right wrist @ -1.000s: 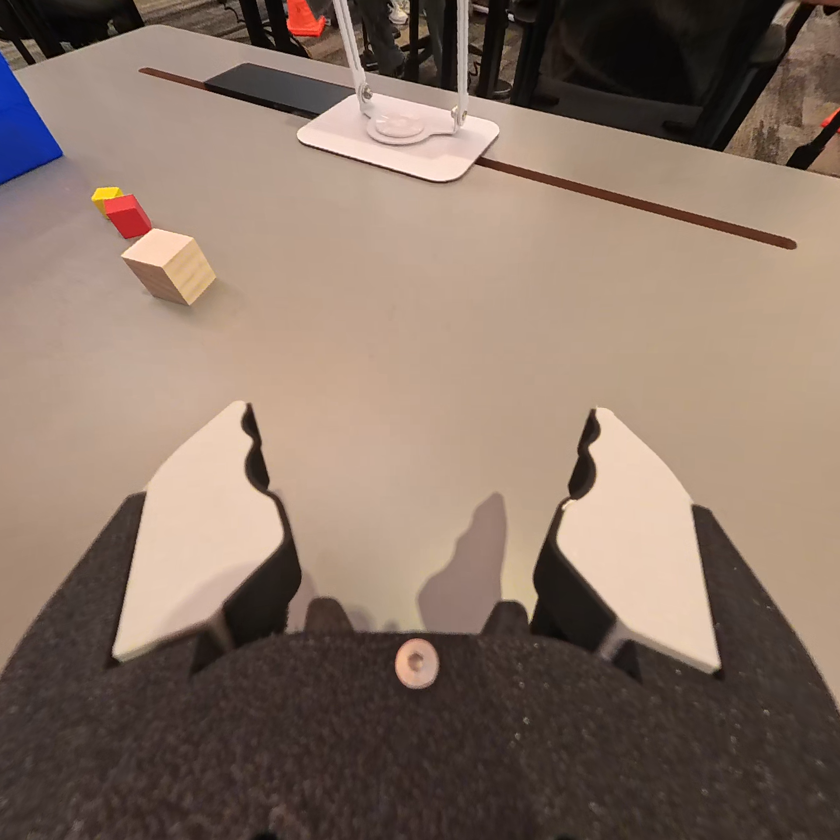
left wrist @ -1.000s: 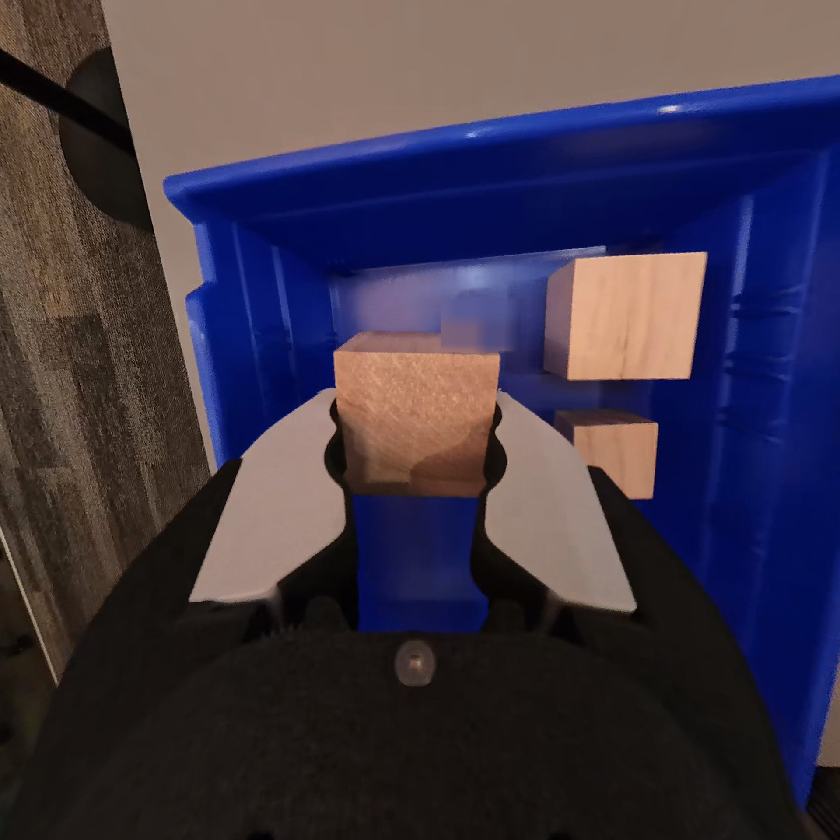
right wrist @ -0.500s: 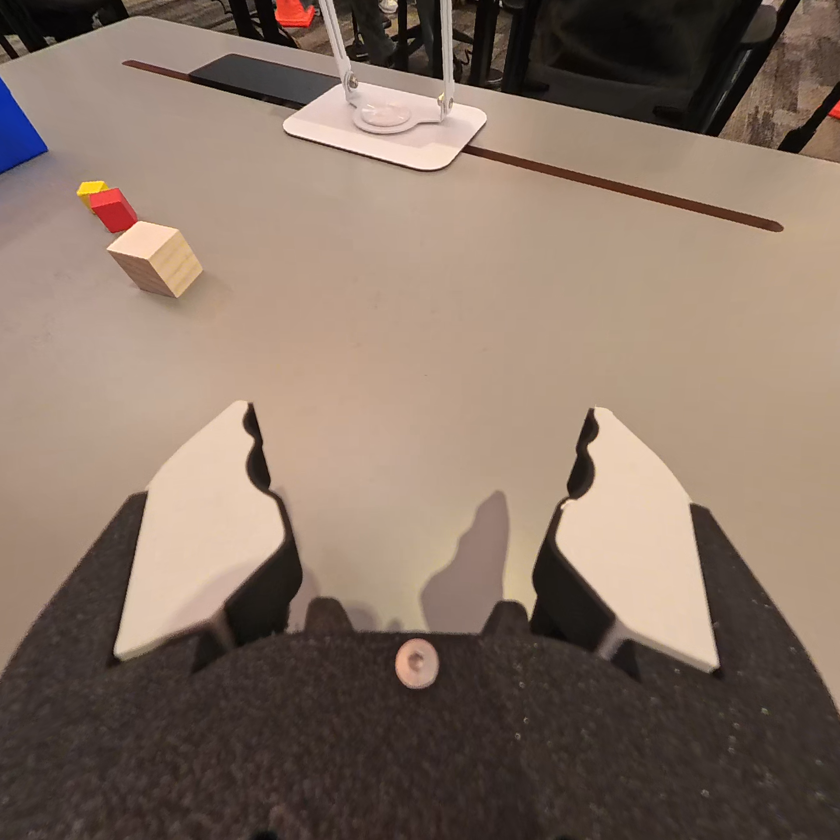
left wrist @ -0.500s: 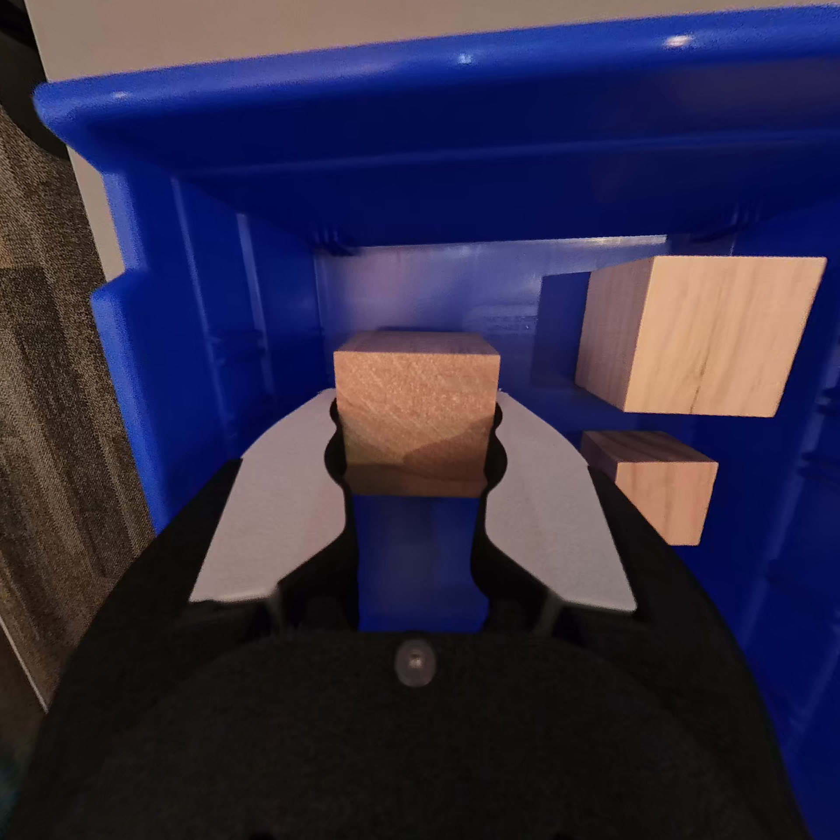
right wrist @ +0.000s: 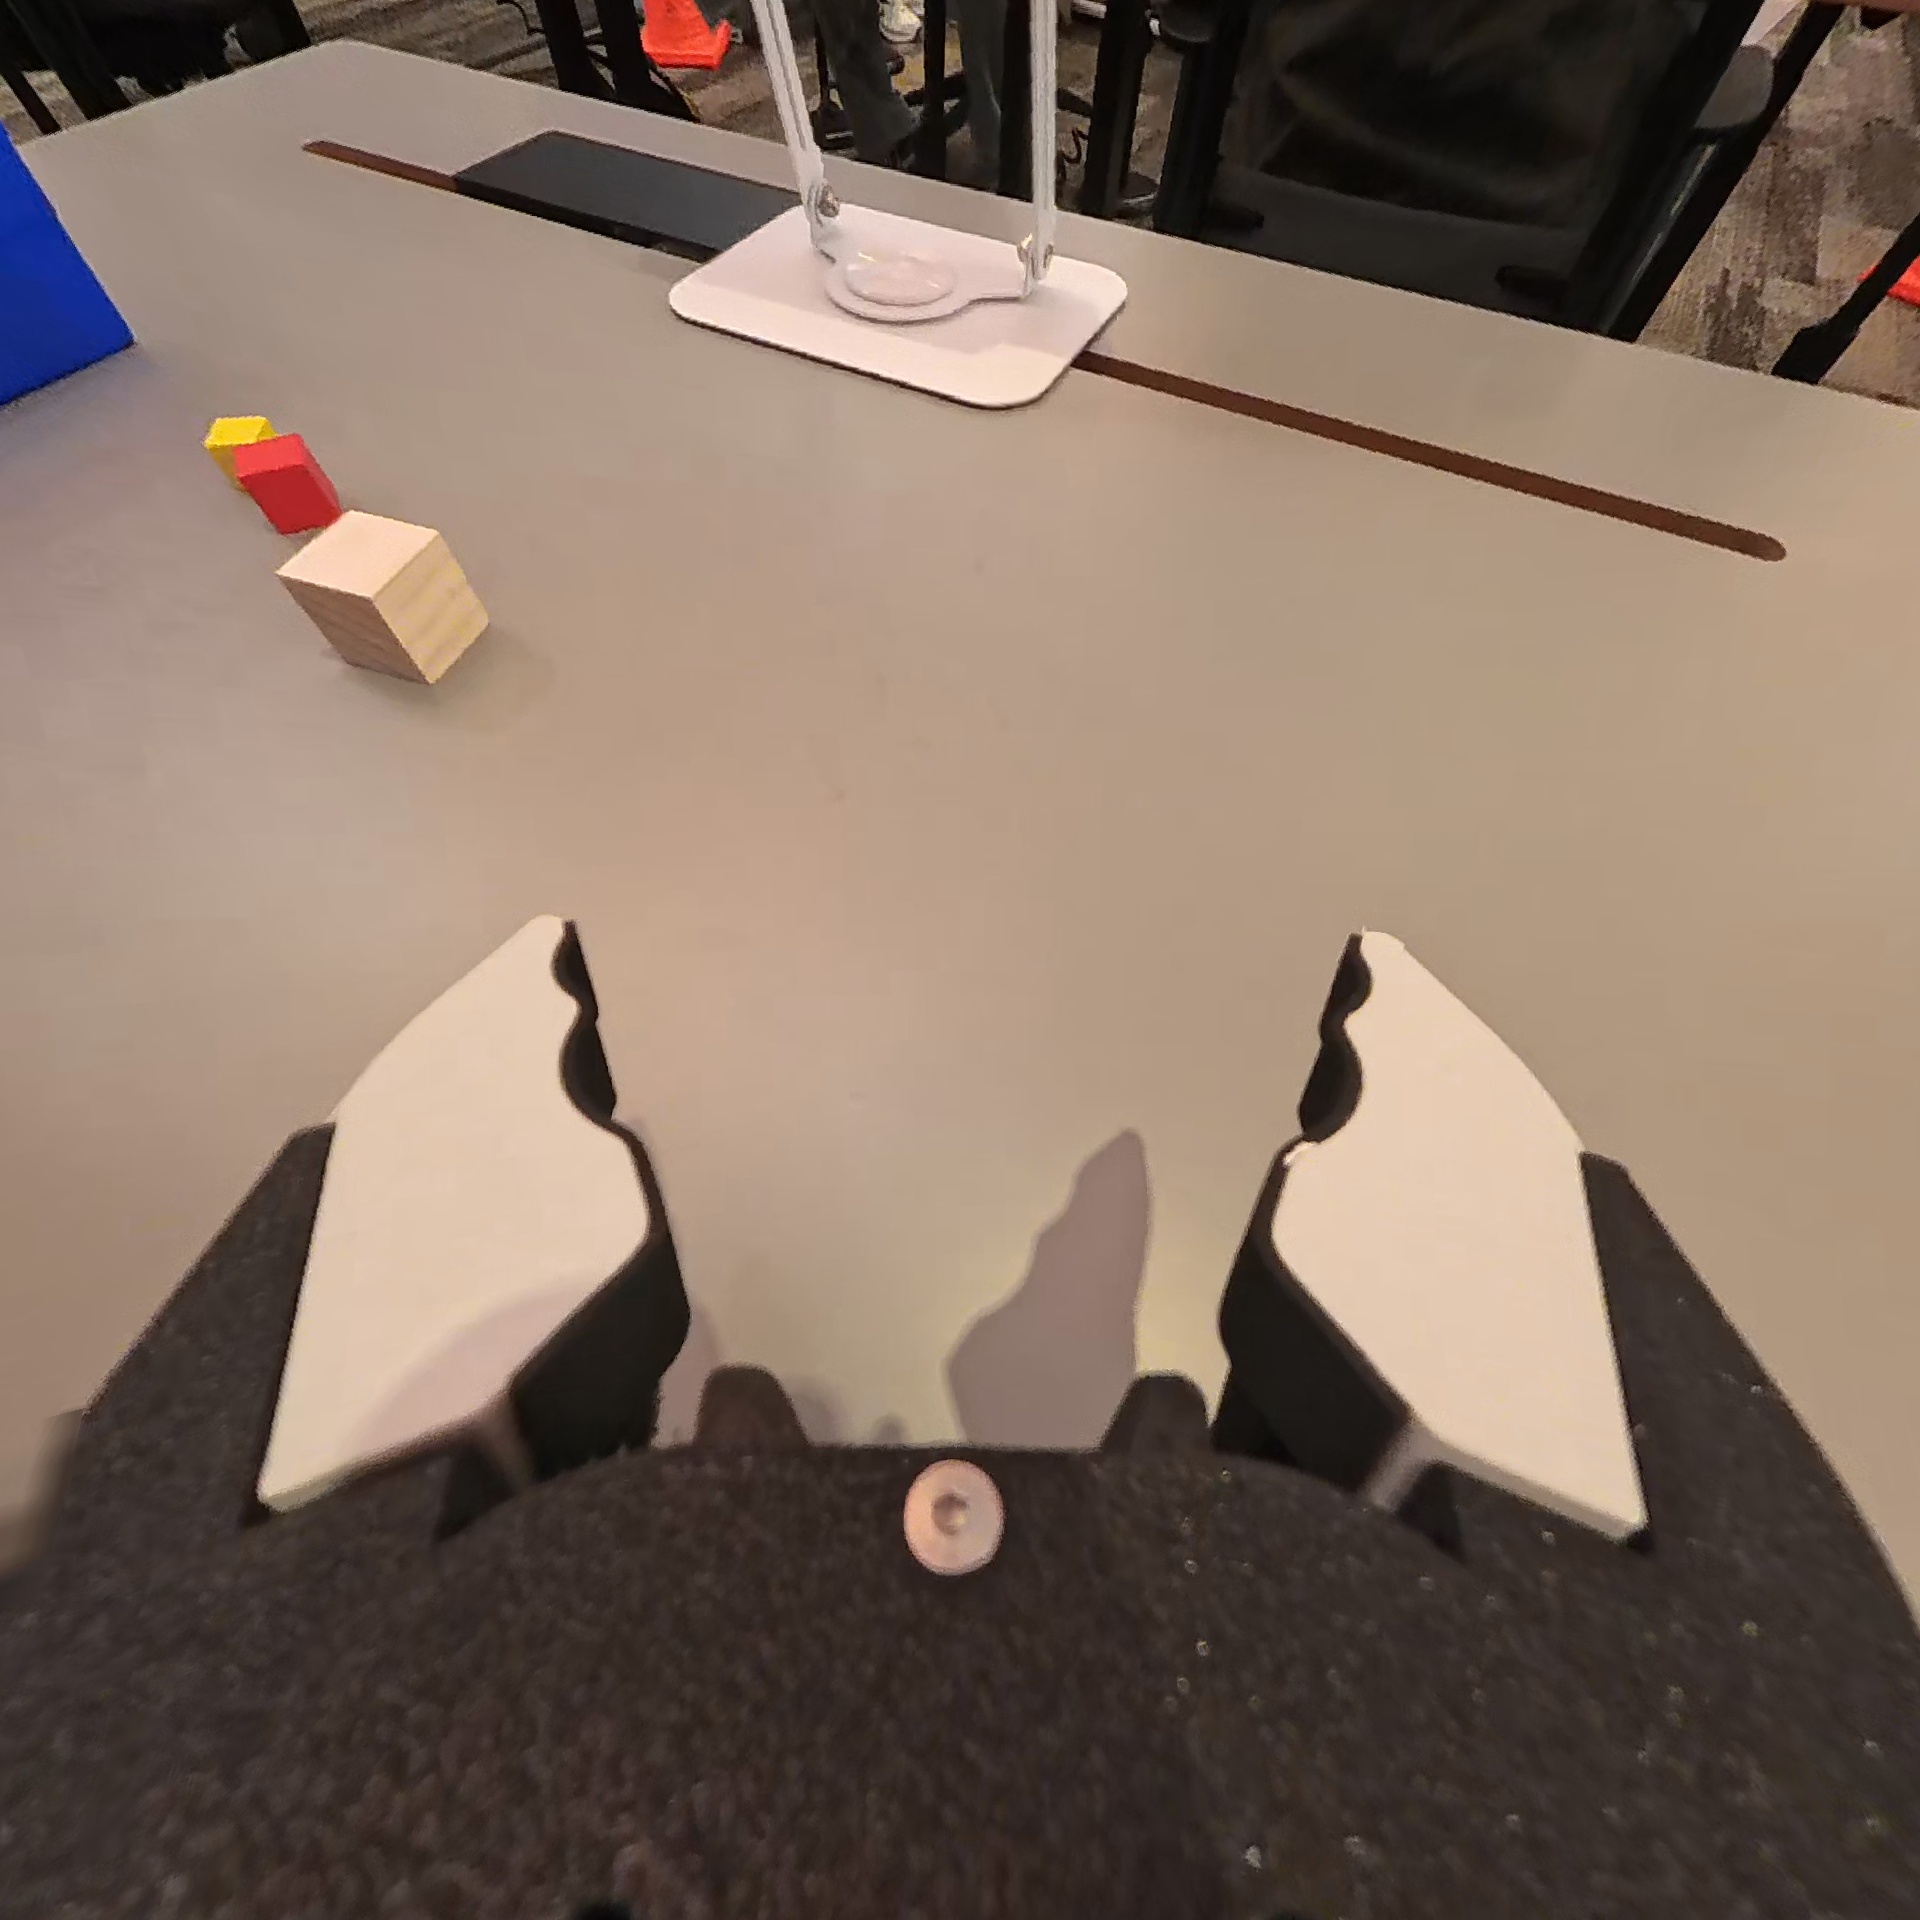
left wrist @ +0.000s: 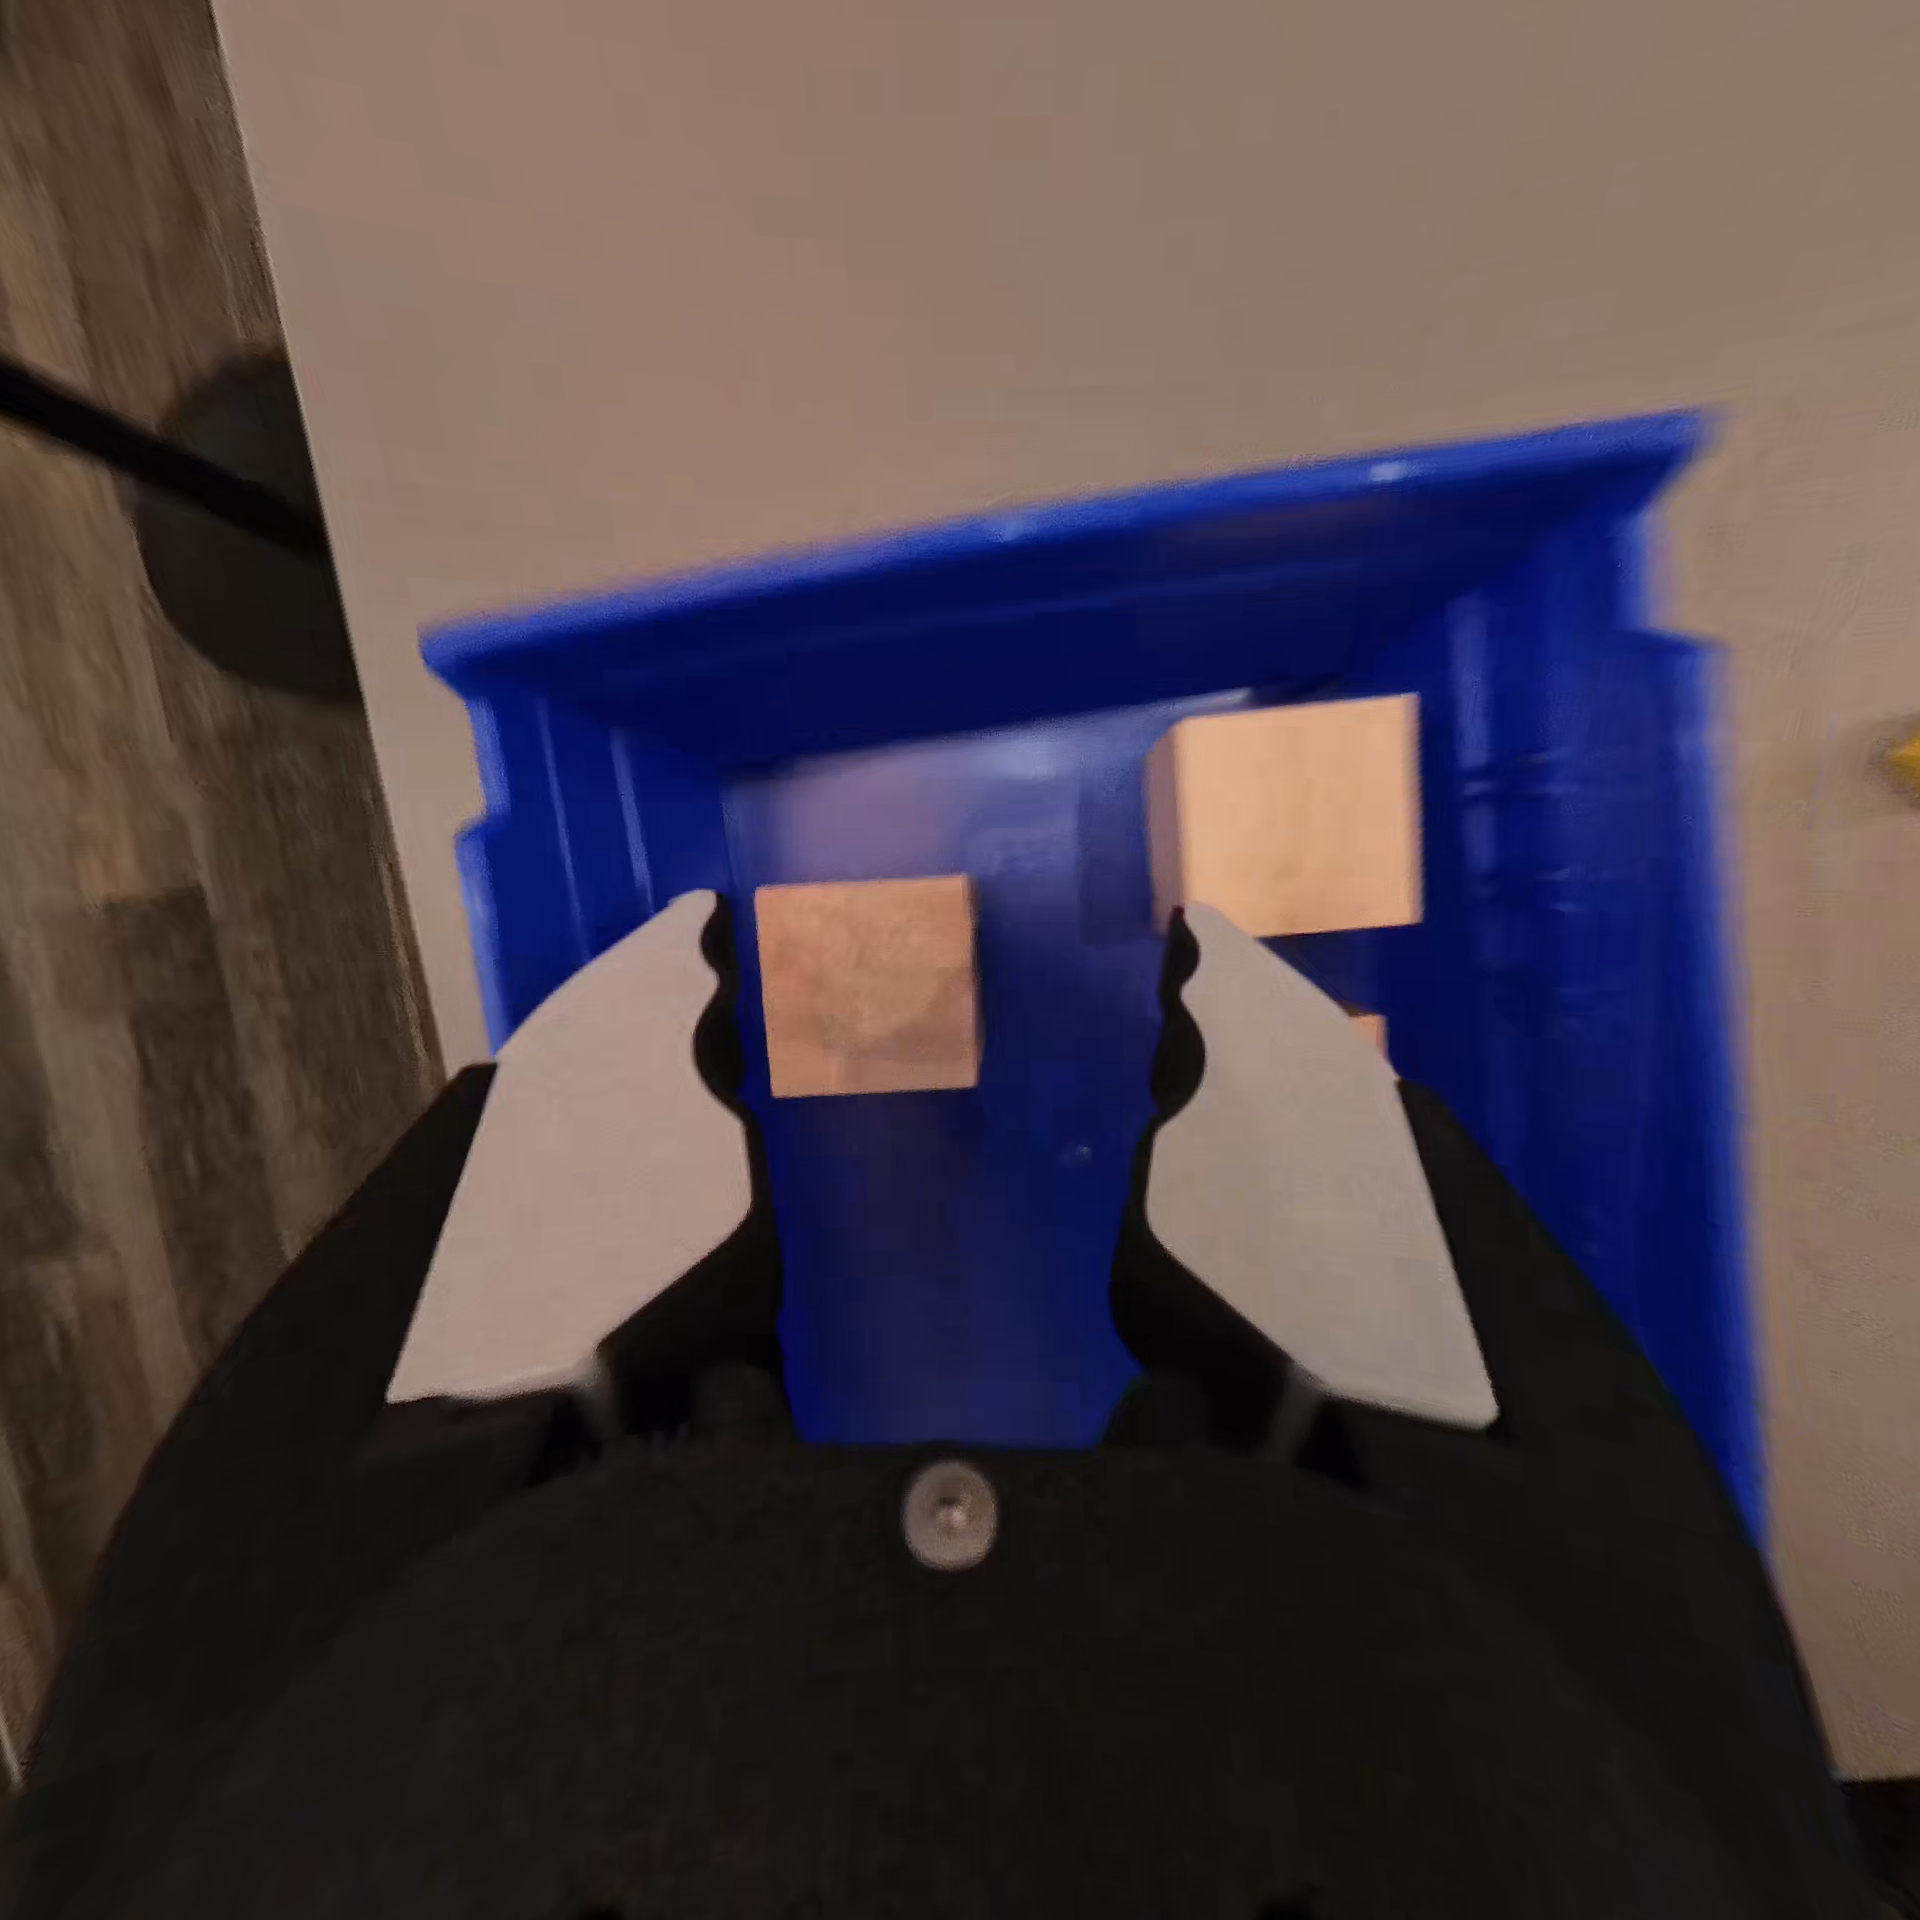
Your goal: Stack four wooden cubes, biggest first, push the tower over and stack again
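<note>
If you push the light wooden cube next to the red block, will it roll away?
Probably not. The light wooden cube has flat faces and sits flat on the grey table, so it would likely slide, not roll. It looks solid and stiff, so the jaws shouldn't squash it.

Grey table [right wrist: 935,675]: wooden cube [right wrist: 384,594], red cube [right wrist: 286,481], yellow cube [right wrist: 237,436], blue bin [right wrist: 47,291] left-ahead of fingers; white lamp base [right wrist: 899,312] ahead.

blue bin [left wrist: 1558,935], white lamp base [right wrist: 899,312], black phone [right wrist: 623,197]

Open table [right wrist: 1039,727] ahead; plain cube [right wrist: 384,594] stands far left.
</note>
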`<state>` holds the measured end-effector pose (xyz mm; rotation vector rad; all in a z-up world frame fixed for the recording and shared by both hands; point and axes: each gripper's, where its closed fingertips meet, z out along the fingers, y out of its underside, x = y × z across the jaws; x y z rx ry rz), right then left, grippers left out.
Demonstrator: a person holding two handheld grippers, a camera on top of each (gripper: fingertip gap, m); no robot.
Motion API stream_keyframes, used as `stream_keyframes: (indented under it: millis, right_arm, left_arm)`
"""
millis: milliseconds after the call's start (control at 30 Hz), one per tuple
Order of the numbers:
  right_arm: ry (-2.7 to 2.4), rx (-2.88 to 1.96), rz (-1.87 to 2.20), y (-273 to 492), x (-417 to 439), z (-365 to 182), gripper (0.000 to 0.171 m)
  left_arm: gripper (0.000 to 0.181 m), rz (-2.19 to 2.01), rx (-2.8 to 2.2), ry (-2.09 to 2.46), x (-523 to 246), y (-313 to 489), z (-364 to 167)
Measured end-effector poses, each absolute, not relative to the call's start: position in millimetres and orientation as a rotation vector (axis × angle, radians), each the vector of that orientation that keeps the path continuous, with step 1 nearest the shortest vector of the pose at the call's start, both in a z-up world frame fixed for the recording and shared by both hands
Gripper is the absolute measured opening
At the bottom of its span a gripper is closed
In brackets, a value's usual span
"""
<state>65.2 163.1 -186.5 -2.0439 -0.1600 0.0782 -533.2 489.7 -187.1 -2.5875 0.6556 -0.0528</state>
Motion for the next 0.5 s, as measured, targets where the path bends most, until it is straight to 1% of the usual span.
stream_keyframes:
  millis: [133,233,333,500]
  right_arm:
    - [-0.164,-2.037,0.078,162,63,-184,0.13]
    - [-0.166,-2.033,0.075,160,62,-183,0.13]
    - [-0.164,-2.036,0.078,158,61,-184,0.13]
    - [-0.16,-2.044,0.061,149,63,-183,0.13]
  left_arm:
    - [0.082,-0.114,-2.313,0.936,-466,475,-124]
    - [0.089,-0.184,-2.14,1.227,-392,439,-105]
    - [0.096,-0.185,-1.991,1.532,-320,397,-118]
    - [0.097,-0.189,-1.786,1.985,-227,333,-175]
